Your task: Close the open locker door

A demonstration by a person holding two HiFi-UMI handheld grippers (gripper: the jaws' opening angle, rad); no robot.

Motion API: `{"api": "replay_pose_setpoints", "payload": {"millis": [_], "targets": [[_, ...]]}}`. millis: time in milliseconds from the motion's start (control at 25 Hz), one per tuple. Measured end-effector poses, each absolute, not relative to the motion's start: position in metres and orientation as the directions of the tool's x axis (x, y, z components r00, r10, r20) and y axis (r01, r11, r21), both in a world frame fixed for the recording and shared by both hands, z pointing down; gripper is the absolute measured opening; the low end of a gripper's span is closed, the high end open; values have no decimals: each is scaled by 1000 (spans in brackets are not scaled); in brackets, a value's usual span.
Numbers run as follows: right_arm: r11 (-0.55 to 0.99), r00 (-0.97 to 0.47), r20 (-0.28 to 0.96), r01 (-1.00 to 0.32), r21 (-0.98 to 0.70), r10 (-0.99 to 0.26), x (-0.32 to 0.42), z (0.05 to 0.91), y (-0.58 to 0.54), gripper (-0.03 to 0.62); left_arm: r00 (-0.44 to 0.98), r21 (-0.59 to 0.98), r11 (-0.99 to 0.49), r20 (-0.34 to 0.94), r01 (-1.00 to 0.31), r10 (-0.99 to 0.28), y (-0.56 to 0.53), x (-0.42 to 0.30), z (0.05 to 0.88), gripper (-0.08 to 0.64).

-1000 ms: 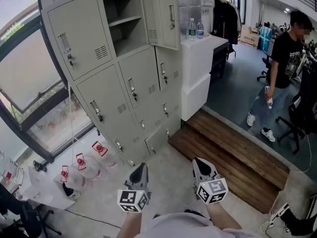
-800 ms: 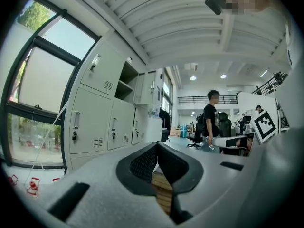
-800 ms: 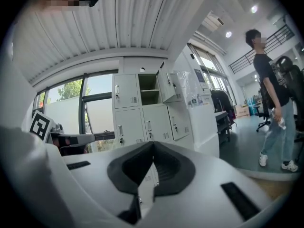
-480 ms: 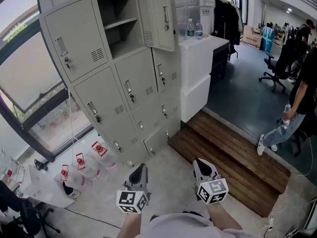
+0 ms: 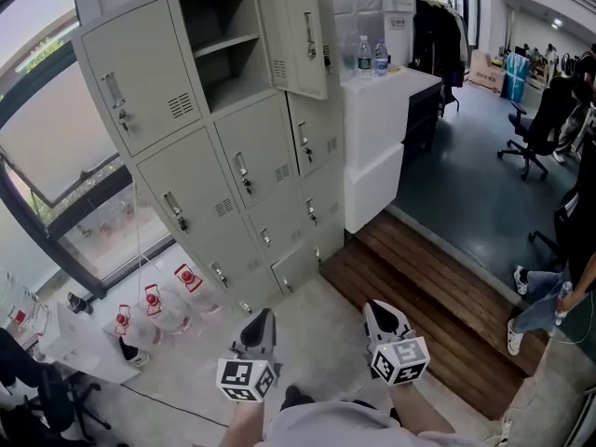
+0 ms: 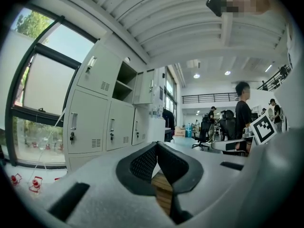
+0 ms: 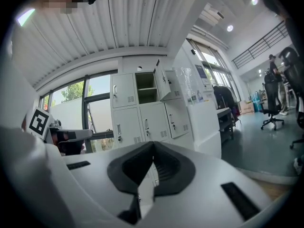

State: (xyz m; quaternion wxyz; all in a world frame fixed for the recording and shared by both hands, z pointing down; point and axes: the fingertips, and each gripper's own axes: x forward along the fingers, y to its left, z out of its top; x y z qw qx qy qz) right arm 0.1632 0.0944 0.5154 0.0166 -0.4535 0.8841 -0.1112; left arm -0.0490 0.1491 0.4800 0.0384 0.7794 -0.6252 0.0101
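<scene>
I see a pale concrete floor [image 5: 317,329] underfoot; the locker bank [image 5: 233,189] stands on it, upper left; clear jugs with red tops [image 5: 154,307] lie near its base, just beside a white sheet [image 5: 79,350]; a dark plank platform [image 5: 438,317] sits right; the darker floor beyond [image 5: 456,194] carries an office chair [image 5: 535,138].

Grey top locker door [image 5: 305,31] ajar, swung outward
</scene>
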Motion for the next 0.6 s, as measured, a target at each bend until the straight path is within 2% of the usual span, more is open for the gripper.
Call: {"api": "replay_pose_setpoints", "payload": {"millis": [320,600], "targets": [[552,-577,84,-808,-206,-812,150,523,43,12,240,52,-237,68,-970,-968,90,-65,489,8],[480,-503,85,-854,-204,-860,126,530,-45,12,318,43,-316,55,-948,-947,-17,-101,490,8]]}}
